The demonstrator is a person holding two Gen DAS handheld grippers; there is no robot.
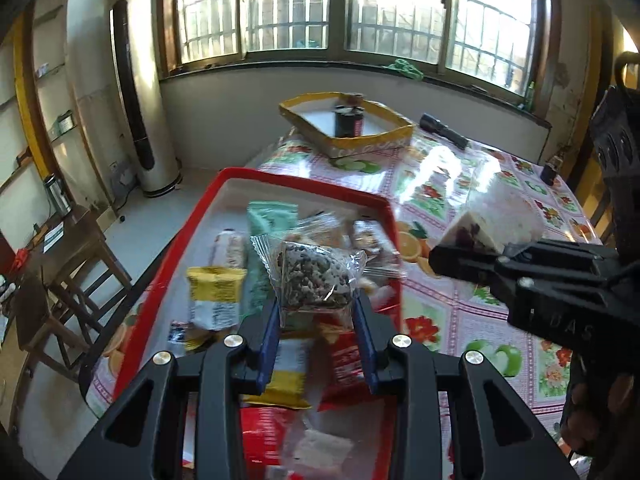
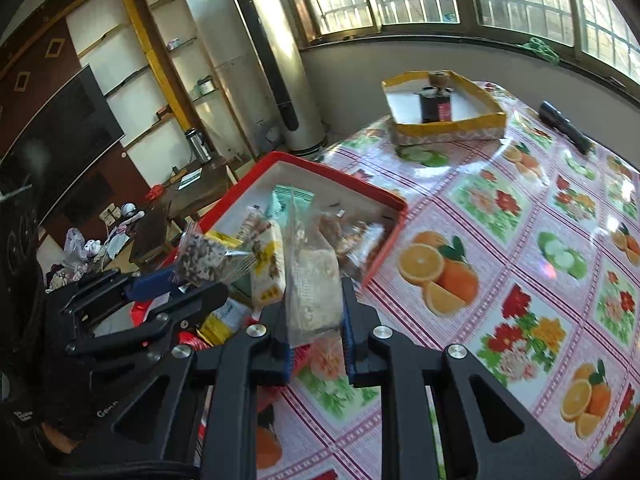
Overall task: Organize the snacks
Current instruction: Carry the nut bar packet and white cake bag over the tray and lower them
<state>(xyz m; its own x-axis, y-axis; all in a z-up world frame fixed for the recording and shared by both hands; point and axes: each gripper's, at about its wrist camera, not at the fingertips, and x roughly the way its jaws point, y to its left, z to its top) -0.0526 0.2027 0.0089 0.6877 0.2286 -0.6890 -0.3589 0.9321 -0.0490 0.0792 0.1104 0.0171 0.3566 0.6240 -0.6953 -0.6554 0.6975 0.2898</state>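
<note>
**Two wrapped snacks held above a fruit-print surface by the window**

The surface (image 2: 520, 216) wears a glossy oilcloth printed with oranges, apples and red flowers in pink-lined squares. At its near left edge sits a red tray (image 1: 390, 216) with a white floor, crowded with wrapped snacks: a yellow-and-white packet (image 1: 216, 296), a mint-green packet (image 1: 272, 216), and red packs at the near end. Farther back stands a yellow-rimmed cardboard box (image 2: 448, 130) holding a dark can (image 2: 436, 106), and beside it a black flashlight (image 2: 564, 126) lies on the cloth.

The left gripper (image 1: 316, 316) has its jaws clenched on a clear-wrapped dark seeded cake (image 1: 312, 276), held above the tray. The right gripper (image 2: 316, 320) has its jaws clamped on a clear-wrapped pale nougat-like bar (image 2: 316, 280), held over the tray's right edge.

Behind the surface runs a wide barred window (image 1: 320, 8) over a dark sill, bright with daylight. A tall white tower air conditioner (image 2: 272, 56) stands in the corner on a pale floor. To the left are white shelves with yellow trim (image 2: 132, 60), a dark television screen (image 2: 60, 132), and a low wooden table (image 1: 68, 248) with a metal flask (image 2: 198, 144) on it.
</note>
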